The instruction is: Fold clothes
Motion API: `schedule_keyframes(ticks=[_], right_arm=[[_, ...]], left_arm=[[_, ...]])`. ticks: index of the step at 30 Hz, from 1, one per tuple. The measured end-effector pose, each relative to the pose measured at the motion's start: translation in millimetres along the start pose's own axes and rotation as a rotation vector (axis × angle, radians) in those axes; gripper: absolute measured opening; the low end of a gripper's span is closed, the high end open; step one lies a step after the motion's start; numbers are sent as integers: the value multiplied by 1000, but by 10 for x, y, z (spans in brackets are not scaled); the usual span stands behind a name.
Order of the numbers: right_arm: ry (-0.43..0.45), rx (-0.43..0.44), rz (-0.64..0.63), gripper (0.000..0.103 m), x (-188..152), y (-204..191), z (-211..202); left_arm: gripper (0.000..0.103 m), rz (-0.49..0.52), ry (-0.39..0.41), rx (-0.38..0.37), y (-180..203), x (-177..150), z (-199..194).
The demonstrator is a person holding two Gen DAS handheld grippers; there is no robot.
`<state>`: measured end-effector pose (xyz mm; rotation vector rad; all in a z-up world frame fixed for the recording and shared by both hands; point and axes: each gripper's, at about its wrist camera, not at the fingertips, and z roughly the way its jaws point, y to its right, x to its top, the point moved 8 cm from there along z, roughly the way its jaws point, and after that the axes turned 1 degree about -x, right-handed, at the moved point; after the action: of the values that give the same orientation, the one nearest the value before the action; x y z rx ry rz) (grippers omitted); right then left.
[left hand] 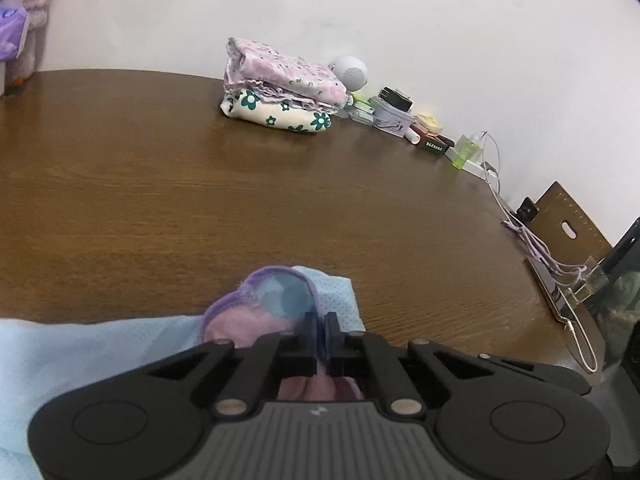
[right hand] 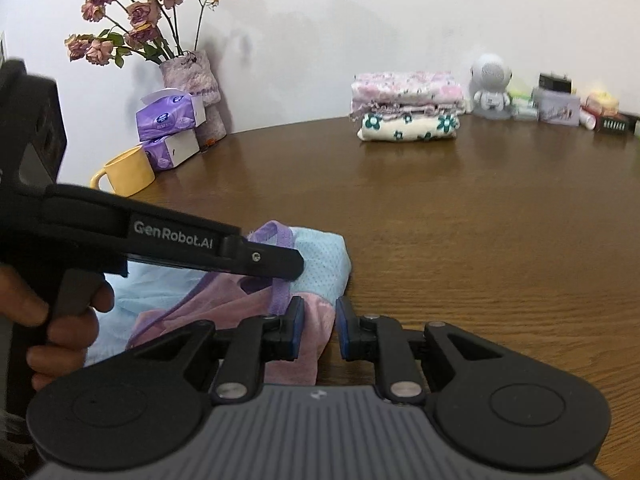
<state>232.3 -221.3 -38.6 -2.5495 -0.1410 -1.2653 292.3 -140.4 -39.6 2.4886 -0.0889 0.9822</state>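
A small garment of light blue dotted fabric with pink panels and purple trim (right hand: 320,256) lies crumpled at the near edge of the brown wooden table (right hand: 480,220). My left gripper (left hand: 322,320) is shut on its purple-trimmed edge (left hand: 280,292); in the right wrist view it (right hand: 294,268) reaches in from the left over the cloth. My right gripper (right hand: 318,316) is open just above the garment's pink part, its left finger over the cloth, its right finger over bare table. A stack of folded floral clothes (right hand: 408,106) sits at the table's far side, also in the left wrist view (left hand: 280,88).
At the far left stand a vase of dried roses (right hand: 192,76), purple tissue packs (right hand: 170,114) and a yellow mug (right hand: 128,170). A white robot figure (right hand: 490,88), boxes and small items (right hand: 556,106) line the wall. Cables (left hand: 532,236) and a board (left hand: 568,224) lie at the right edge.
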Motion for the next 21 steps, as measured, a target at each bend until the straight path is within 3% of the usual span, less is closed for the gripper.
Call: schedule_keyframes(ticks=[6,8,11,14,17,21], right_arm=[[-15,29,28,21,-45,18,27],[-18,33,33,22,-54,18,33],[-2,30,33,22,-23,19,-19],[15,9,14,22,65,28,-65],[14,-8,-10,25,155,22,-44],[7,-8,-19,26,227,-29,43]], left_arm=[[2,-19,-2,0,-96,-62,-37],[9,-26,-3,-21,-87,-51,-88],[18,29,51,-7,-93,36,-273],[28,112,91,69,-159,126,-399],[29,166,71,126,-263,191,-351],[33,228,5,79,-296,205,-172]])
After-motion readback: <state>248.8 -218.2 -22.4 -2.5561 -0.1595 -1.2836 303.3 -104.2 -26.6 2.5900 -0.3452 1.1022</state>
